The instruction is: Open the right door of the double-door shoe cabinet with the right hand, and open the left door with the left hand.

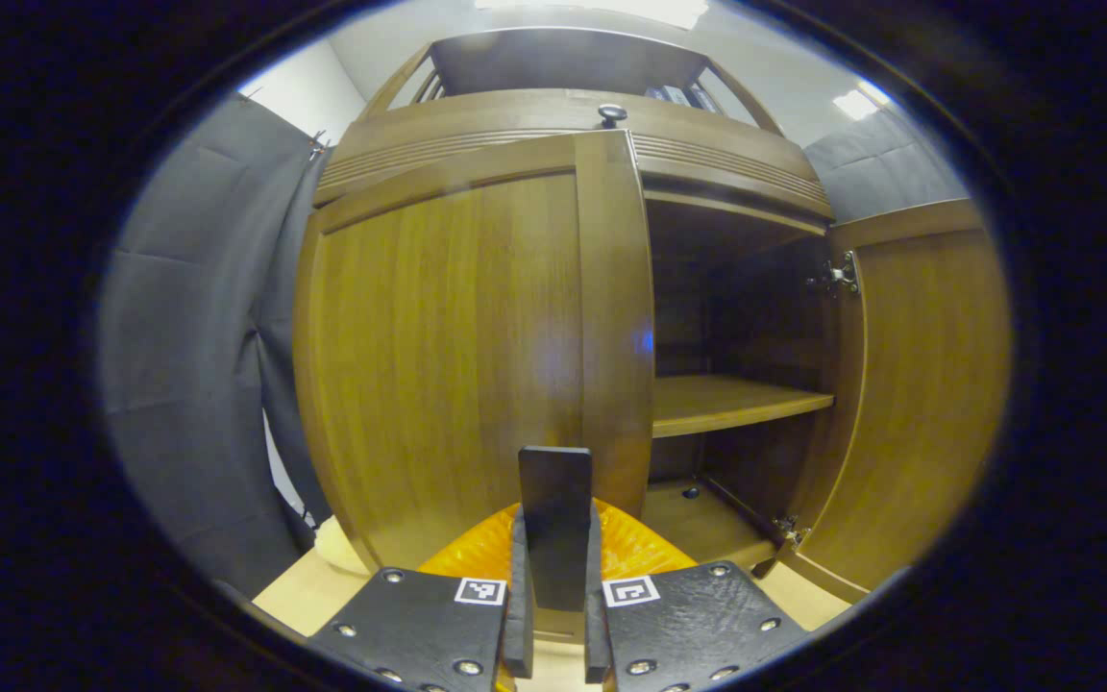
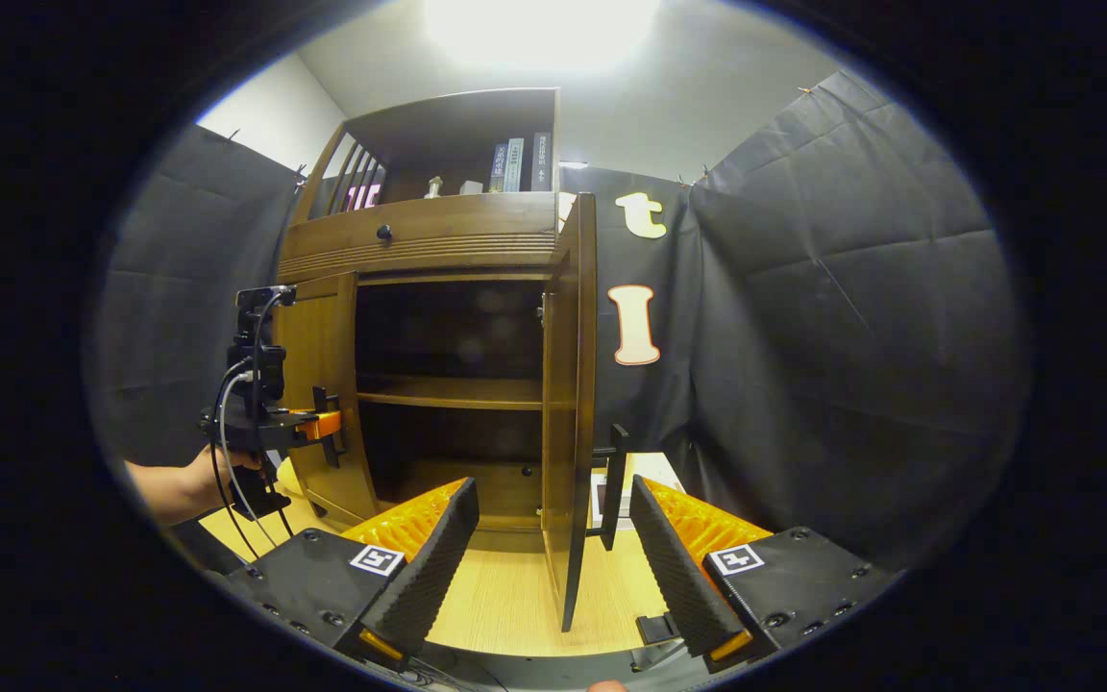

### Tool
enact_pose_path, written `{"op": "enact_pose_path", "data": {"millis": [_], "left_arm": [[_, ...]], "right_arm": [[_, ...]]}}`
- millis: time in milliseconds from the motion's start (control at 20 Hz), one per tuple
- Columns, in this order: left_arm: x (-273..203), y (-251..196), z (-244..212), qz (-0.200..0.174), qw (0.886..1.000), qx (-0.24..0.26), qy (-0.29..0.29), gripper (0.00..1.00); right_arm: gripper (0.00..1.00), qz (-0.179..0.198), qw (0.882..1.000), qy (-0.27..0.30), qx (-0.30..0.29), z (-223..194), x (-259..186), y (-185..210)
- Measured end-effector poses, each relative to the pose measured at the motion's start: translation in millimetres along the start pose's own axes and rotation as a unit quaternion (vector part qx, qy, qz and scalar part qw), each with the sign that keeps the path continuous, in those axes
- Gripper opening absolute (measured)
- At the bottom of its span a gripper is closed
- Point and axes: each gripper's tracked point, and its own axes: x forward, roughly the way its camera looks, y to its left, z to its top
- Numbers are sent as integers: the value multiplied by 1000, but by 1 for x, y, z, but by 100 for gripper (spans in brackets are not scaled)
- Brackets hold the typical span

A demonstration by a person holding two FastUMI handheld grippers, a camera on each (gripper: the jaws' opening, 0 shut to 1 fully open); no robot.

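Left gripper view: left gripper (image 1: 553, 615) clamped on the left door's handle (image 1: 554, 524), left door (image 1: 457, 356) barely ajar, right door (image 1: 919, 384) swung wide.
Right gripper view: right gripper (image 2: 549, 567) gapes open, straddling the right door's near edge (image 2: 573, 413) without touching. Best to pull the left handle outward along the hinge arc, keeping the fingers square.

Each gripper carries two flat black plates behind its fingers, studded with silver screws and each bearing a small square black-and-white marker. Ribbed orange parts sit ahead of the plates. In the right gripper view, the left gripper (image 2: 328, 428) appears farther off as a black upright body with an orange front piece and looping black cables, gripped by a bare hand (image 2: 212, 471) and forearm.
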Motion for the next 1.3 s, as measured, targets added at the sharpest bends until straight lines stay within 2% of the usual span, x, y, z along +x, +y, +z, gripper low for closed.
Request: {"op": "enact_pose_path", "data": {"millis": [350, 500, 550, 600, 700, 950, 1100, 1300], "left_arm": [[-15, 11, 17, 37, 999, 0, -5, 23], [-30, 22, 9, 44, 999, 0, -4, 23], [-36, 24, 8, 45, 999, 1, -3, 23], [-42, 28, 5, 45, 999, 0, -2, 23], [-50, 34, 3, 44, 999, -5, -1, 22], [-77, 57, 2, 38, 999, -4, 1, 22], [-93, 74, 1, 30, 1000, 3, -1, 22], [-106, 95, -4, 23, 1000, 6, -5, 22]], "right_arm": [[100, 50, 999, 0, -2, -6, -19, 2], [97, 62, 998, 3, 0, -8, -21, 6], [99, 66, 998, 1, 3, -7, -21, 10], [96, 71, 997, 0, 5, -6, -21, 15], [100, 77, 997, -1, 2, -5, -20, 24], [99, 96, 995, -4, 8, 0, -17, 62], [96, 95, 995, -3, 3, -1, -16, 80], [99, 104, 995, -2, -2, 0, -17, 109]]}}
